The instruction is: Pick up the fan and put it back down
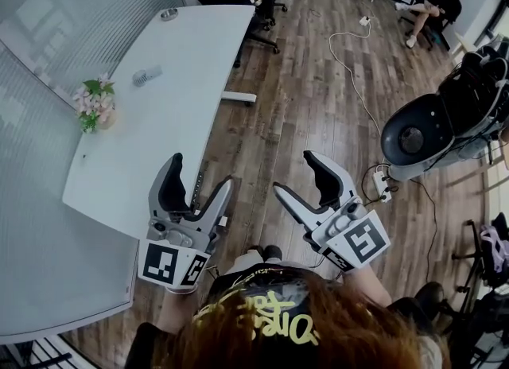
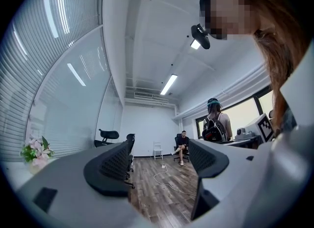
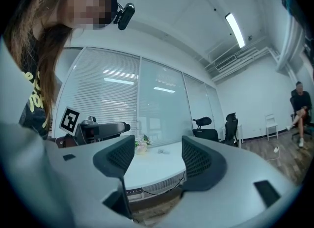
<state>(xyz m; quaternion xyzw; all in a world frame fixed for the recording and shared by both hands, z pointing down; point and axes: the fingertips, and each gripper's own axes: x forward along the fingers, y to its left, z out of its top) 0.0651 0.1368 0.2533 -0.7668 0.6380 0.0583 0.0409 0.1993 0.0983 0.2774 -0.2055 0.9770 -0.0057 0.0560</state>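
Fan [image 1: 147, 75] lies flat on the white counter [image 1: 199, 57], near the flowers [image 1: 95, 105] (small, detail unclear). Left gripper [image 1: 203, 171] and right gripper [image 1: 295, 172]: fingers spread, empty, well apart from fan.

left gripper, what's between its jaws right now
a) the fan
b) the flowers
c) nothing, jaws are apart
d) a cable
c: in the left gripper view, the left gripper has its jaws apart, and only the wooden floor and the far end of the room show through the gap.
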